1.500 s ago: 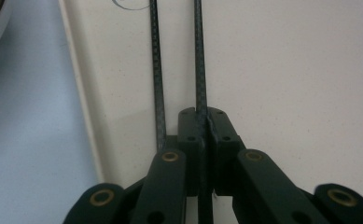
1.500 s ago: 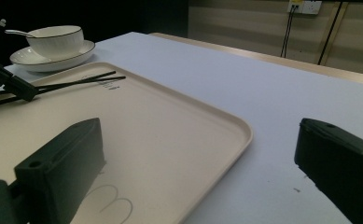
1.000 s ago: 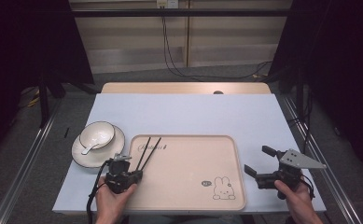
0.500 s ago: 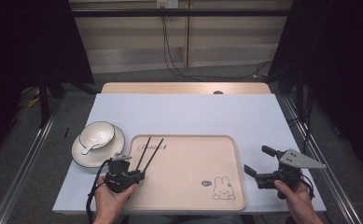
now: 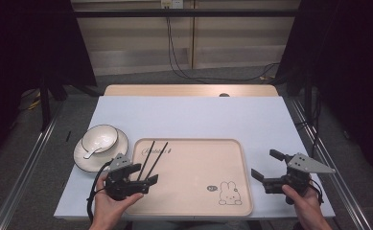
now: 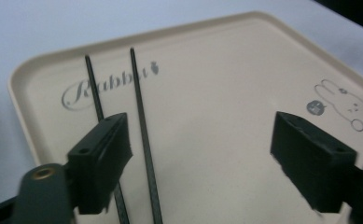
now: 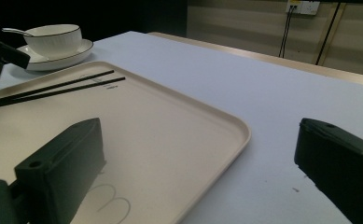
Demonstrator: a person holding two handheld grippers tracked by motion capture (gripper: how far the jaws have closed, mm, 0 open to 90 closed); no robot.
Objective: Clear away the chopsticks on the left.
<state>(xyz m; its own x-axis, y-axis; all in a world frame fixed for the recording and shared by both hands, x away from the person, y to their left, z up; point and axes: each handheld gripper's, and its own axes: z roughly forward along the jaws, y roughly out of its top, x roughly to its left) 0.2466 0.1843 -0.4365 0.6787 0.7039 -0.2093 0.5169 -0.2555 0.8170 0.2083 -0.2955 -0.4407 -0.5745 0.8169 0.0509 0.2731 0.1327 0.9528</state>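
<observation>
there, the left gripper had just been opening, jaws wide and empty, chopsticks lying loose toward one o'clock; right gripper gaped empty, well apart.

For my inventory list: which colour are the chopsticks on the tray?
Black; the chopsticks show best in the left gripper view.

Left black two-jaw gripper held low in hand, jaws just opening wide; right black gripper parked, jaws spread open.
</observation>
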